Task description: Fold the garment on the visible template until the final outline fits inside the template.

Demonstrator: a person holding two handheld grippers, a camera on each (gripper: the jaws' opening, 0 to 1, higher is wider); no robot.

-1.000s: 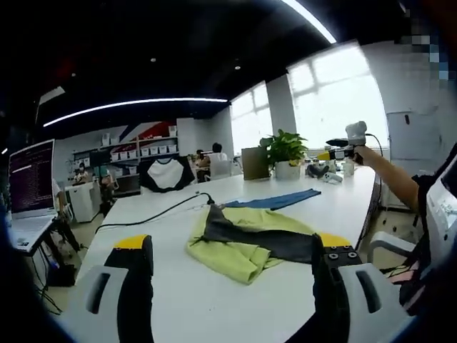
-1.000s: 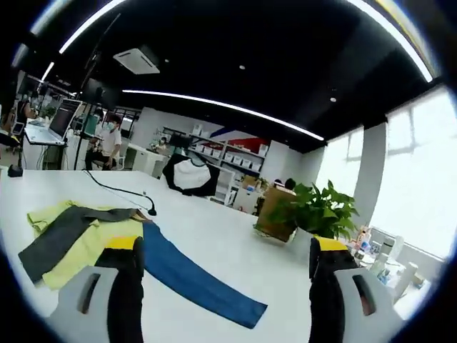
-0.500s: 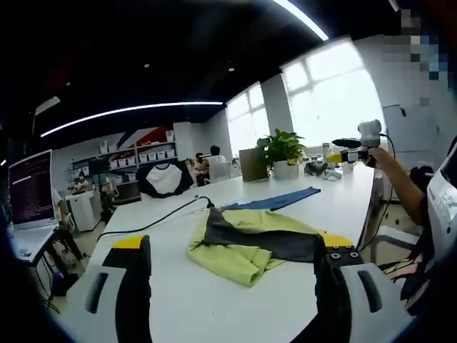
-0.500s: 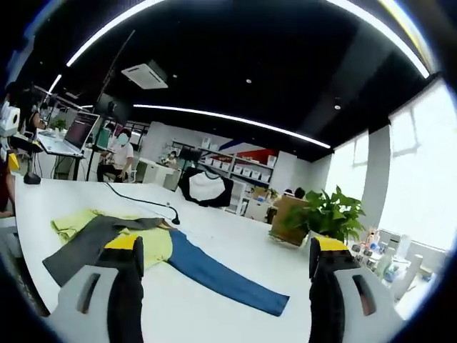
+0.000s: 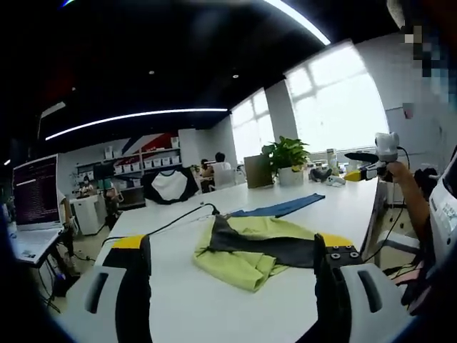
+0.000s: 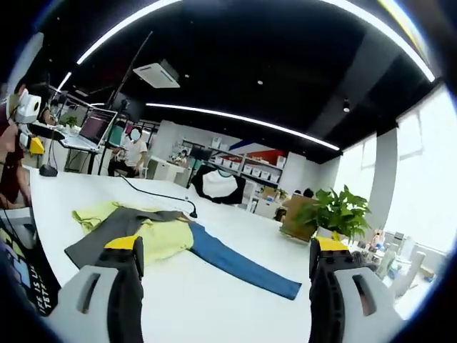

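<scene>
A crumpled yellow-green garment is seen on the white desk; both grippers' fingers are spread wide, holding nothing.

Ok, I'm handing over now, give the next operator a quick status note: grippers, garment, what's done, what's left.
Left gripper: open, holding nothing, raised short of the table.
Right gripper: open, holding nothing, also raised.
Garment: yellow-green and dark grey, lying crumpled on the white table, one blue part stretched out flat to the side. A black cable runs up to it.
Done: no tidy fold visible yet.
Left: fold the garment down to the template outline; I cannot make out the template here.
</scene>
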